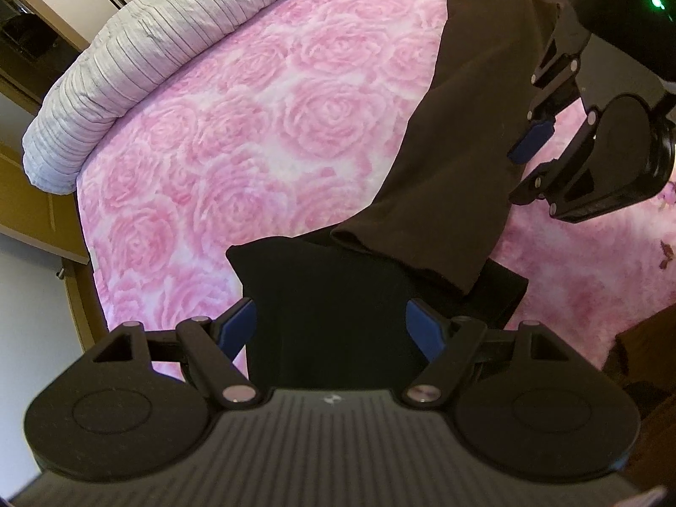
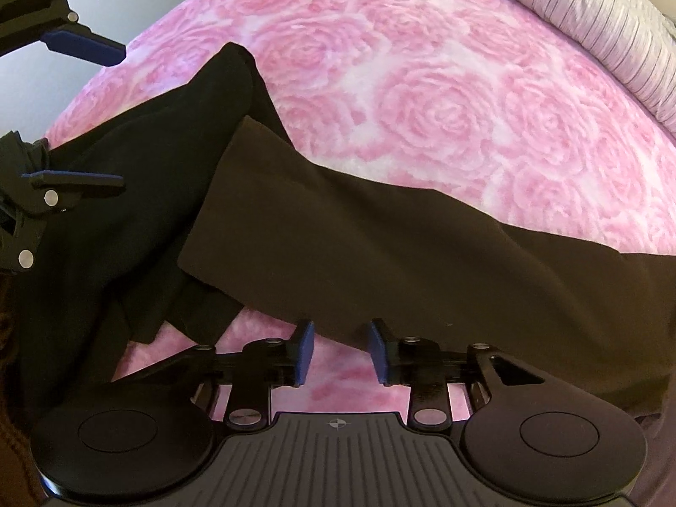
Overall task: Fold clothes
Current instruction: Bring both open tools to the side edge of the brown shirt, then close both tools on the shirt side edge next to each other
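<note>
Currently your dark garment (image 2: 380, 232) lies lengthwise across frame centre on the pink bedspread (image 2: 422, 84), apparently half-folded. Left gripper (image 1: 333, 329) gapes empty; right gripper (image 2: 341, 352) straddles its hem, unclamped. Further folds remain.

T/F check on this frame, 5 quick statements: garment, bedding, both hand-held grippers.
1. The dark garment lies on a pink rose-print bedspread. True.
2. The left hand-held gripper has its jaws shut tight. False: its blue pads stand wide apart, dark fabric between them.
3. A striped grey quilt is bunched along the far edge of the bedspread. True.
4. The right hand-held gripper is above the quilt. False: it sits at the garment's near edge, over the bedspread.
5. The garment is white. False: it is dark brown to black.
</note>
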Tool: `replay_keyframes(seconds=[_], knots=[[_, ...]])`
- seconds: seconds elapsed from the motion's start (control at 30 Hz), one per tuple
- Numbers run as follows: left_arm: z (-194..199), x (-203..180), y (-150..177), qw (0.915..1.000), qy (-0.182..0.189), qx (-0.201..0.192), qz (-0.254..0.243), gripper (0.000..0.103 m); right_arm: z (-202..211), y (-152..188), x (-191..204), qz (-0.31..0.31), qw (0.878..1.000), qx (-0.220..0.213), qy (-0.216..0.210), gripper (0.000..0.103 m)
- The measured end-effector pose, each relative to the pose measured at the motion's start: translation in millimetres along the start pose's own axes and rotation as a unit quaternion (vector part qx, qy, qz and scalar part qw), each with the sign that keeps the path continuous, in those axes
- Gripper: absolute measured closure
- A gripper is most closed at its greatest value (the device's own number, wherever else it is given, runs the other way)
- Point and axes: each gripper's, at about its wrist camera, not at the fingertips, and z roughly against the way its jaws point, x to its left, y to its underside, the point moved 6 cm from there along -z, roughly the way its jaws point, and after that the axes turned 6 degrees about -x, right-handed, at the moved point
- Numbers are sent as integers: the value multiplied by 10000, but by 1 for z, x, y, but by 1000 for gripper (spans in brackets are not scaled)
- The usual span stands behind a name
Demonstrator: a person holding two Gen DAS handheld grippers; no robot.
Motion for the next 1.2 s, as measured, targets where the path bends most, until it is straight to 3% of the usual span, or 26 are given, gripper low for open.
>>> replay_keyframes(seconds=[0.43, 0.63, 0.73, 0.8, 1.03, 1.2], knots=[[-10, -5, 0, 9999, 88, 45, -122, 28, -13, 5, 1, -27, 9999, 116, -66, 76], [-10, -6, 6, 9996, 114, 44, -240, 28, -10, 12, 19, 573, 9977, -281, -205, 69], [-10, -5, 9, 9996, 128, 44, -249, 28, -11, 22, 38, 1195, 9916, -458, -169, 53], [-10, -6, 12, 9995, 134, 44, -277, 28, -14, 28, 49, 1502, 9872, -503, -167, 48], [-13, -11, 19, 9992, 196, 10, -348, 28, -24, 23, 82, 2494, 9619, -1120, 94, 47], [-15, -16, 22, 9984, 299, -43, -487, 28, -16, 23, 82, 2645, 9543, -1356, 306, 47]])
